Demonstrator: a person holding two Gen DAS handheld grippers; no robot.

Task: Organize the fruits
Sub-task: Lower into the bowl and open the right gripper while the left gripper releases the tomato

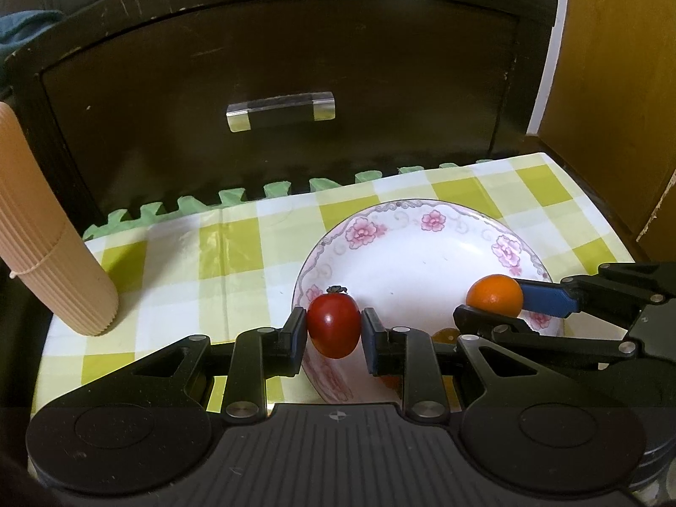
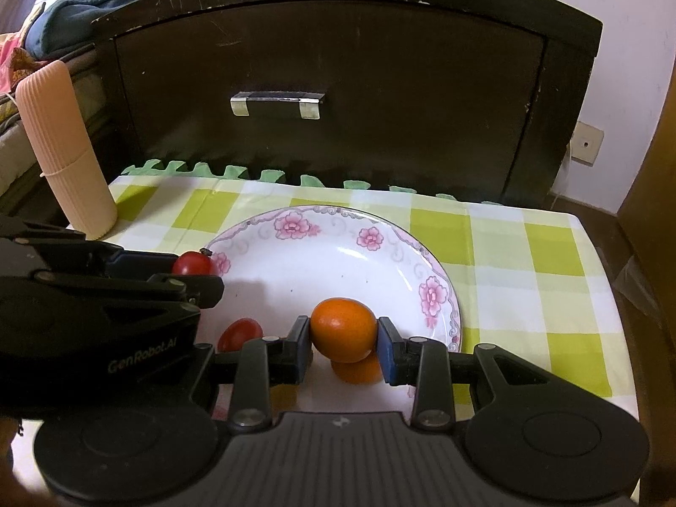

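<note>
Two fruits between tool pads: tomato (image 1: 333,326), orange (image 2: 343,329).

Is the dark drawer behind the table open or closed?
Closed, as far as can be seen: the drawer front sits level inside its dark frame, with no gap showing around it, and its handle is untouched.

home | dark drawer cabinet (image 2: 338,84) | checked tablecloth (image 2: 528,253) | wall socket (image 2: 586,142)

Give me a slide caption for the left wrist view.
Left gripper holds a red tomato over a floral plate; right gripper brings an orange fruit.
</note>
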